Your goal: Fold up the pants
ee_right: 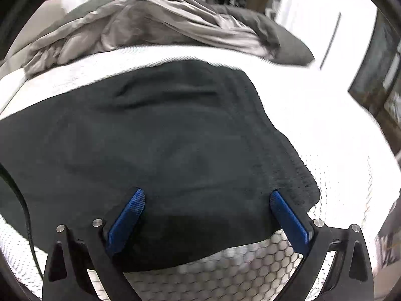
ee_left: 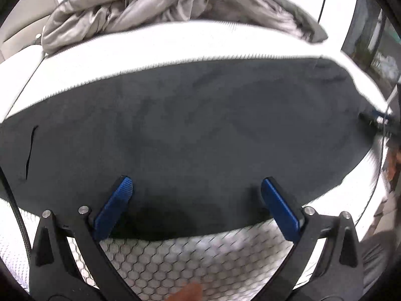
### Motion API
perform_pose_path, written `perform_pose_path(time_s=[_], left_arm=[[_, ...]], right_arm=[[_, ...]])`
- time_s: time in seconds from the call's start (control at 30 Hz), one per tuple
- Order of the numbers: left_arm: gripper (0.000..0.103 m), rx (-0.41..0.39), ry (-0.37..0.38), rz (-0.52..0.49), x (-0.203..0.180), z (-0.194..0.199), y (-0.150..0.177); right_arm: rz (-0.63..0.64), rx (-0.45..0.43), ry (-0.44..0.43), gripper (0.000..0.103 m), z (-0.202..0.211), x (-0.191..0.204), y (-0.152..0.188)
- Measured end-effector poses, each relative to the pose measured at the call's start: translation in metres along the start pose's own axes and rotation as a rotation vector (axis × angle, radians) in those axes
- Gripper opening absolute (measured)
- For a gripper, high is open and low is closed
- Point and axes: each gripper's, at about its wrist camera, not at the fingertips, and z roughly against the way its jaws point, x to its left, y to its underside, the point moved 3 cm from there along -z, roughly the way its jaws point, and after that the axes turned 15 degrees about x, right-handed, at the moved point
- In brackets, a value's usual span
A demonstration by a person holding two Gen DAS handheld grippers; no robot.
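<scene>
Dark grey pants (ee_left: 200,135) lie flat across a white mattress (ee_left: 150,50); a pocket slit shows at the left. My left gripper (ee_left: 196,188) is open, its blue pads just above the pants' near edge, holding nothing. In the right wrist view the pants (ee_right: 163,138) end in a stitched hem or waistband at the right. My right gripper (ee_right: 206,198) is open over the near edge by that end, empty. The right gripper also shows at the far right of the left wrist view (ee_left: 378,118).
A crumpled grey duvet (ee_left: 175,2) is heaped at the back of the mattress; it also shows in the right wrist view (ee_right: 163,22). The mattress side has a honeycomb mesh (ee_left: 200,258). White wall and a dark window frame (ee_right: 376,75) stand at the right.
</scene>
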Motion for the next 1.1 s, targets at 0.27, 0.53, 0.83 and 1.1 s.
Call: perform_pose_path(time_s=[0.27,0.53,0.83,1.1], left_arm=[[0.102,-0.01,-0.067,0.042,-0.02,-0.026,-0.07],[0.103,0.077,-0.099,0.028,0.002,-0.066,-0.071],[0.102,0.112,-0.147,0.069,-0.005,-0.06,-0.071],[0.102,0.024,-0.121,0.007,-0.026,-0.06,-0.115]], right_arm=[[0.206,0.115,-0.256,0.102,-0.021,0.134,-0.052],[0.23,0.11,0.135,0.102,-0.046,0.066,-0.049],[-0.111,0.096,0.096,0.102,-0.041,-0.04,-0.036],[0.086,0.06,-0.118,0.102,-0.01,0.096,-0.052]])
